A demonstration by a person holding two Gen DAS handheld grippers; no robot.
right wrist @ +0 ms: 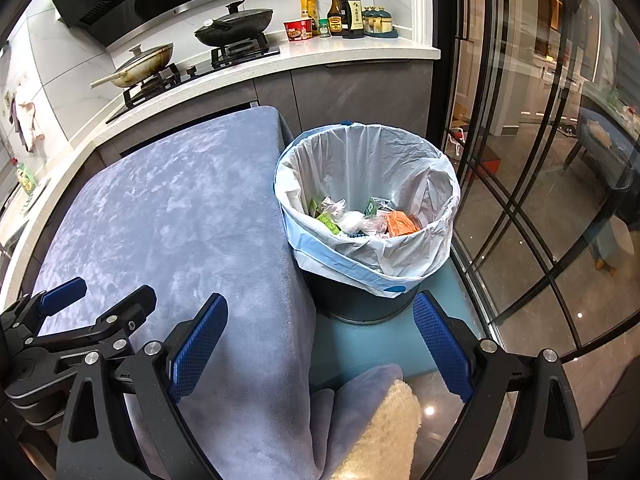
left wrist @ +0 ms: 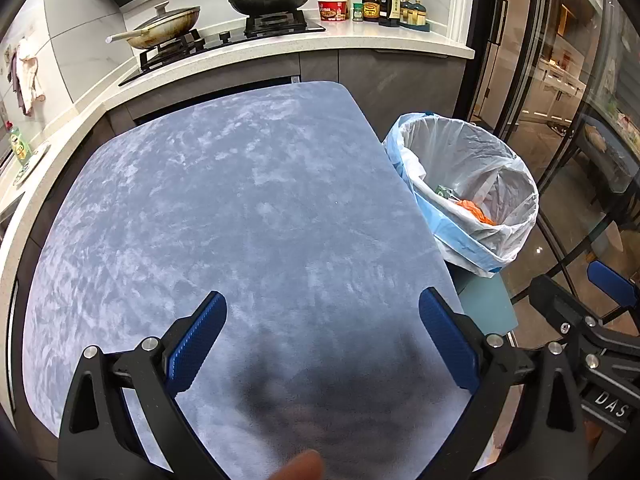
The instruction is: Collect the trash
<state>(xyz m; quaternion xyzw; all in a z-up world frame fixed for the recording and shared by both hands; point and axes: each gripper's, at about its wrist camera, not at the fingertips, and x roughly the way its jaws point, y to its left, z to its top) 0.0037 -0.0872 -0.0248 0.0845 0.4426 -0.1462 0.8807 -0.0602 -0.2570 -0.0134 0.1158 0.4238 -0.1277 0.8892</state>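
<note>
Both sets of fingers are spread wide and grasp nothing: my left gripper (left wrist: 322, 340) hangs over the near end of the blue-grey cloth (left wrist: 240, 208) that covers the table, and my right gripper (right wrist: 320, 344) points past the table's right edge, over a fold of cloth and a cream fluffy piece (right wrist: 384, 432) hanging below it. Looking outward across the cloth, I see no scrap, wrapper or crumb on any part of it that either camera shows. Just beside the table's right edge stands the bin (right wrist: 366, 216), dark below, lined with a pale bag (left wrist: 460, 184) folded over the rim. Down in the bag lies the trash (right wrist: 360, 216): green packets, crumpled clear plastic, a white wad and something orange, filling only the bottom. I judge the collecting done or very nearly so; anything left must lie outside these views. Farther off run the counter and the stove (left wrist: 224, 36) with two lidded pans.
</note>
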